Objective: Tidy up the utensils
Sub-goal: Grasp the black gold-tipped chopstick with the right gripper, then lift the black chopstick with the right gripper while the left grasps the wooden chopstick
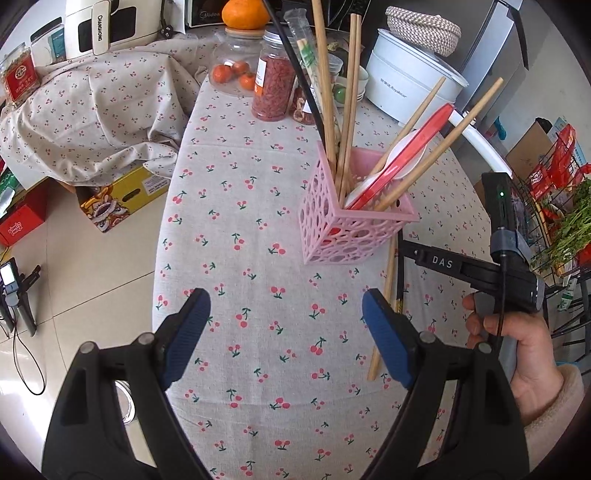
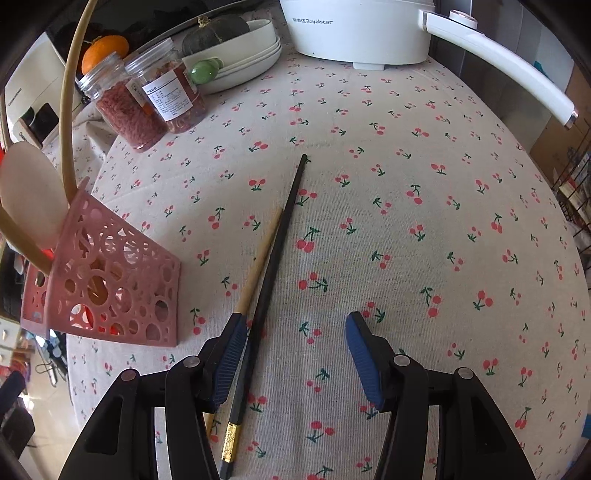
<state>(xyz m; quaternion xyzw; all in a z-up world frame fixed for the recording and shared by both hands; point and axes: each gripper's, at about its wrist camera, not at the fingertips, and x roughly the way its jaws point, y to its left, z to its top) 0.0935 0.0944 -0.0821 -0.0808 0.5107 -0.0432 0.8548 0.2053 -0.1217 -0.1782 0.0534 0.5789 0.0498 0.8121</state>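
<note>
Desk (image 1: 258,258) draped in a cherry-print cloth, carrying a pink perforated utensil basket (image 1: 343,229) that stands upright and holds several wooden chopsticks (image 1: 347,110), one black chopstick (image 1: 295,70), a wrapped pair and a red-and-white spoon (image 1: 399,162), all leaning out above its rim. Just beside the basket, flat on the cloth: one black chopstick with a gold band (image 2: 273,273) and one wooden chopstick (image 2: 258,266), lying side by side and nearly touching. Left gripper (image 1: 286,332): jaws spread wide over bare cloth, nothing between them. Right gripper (image 2: 295,354): jaws partly spread and pointing down at the desk; the black chopstick passes between them close to the left pad, the wooden one runs under that pad, neither is clamped. A hand (image 1: 517,350) in a fleecy sleeve holds the right gripper's handle. At the far end: two jars of dried red berries (image 2: 147,99), stacked white dishes, a white Royalstar electric pot (image 2: 354,33)
</note>
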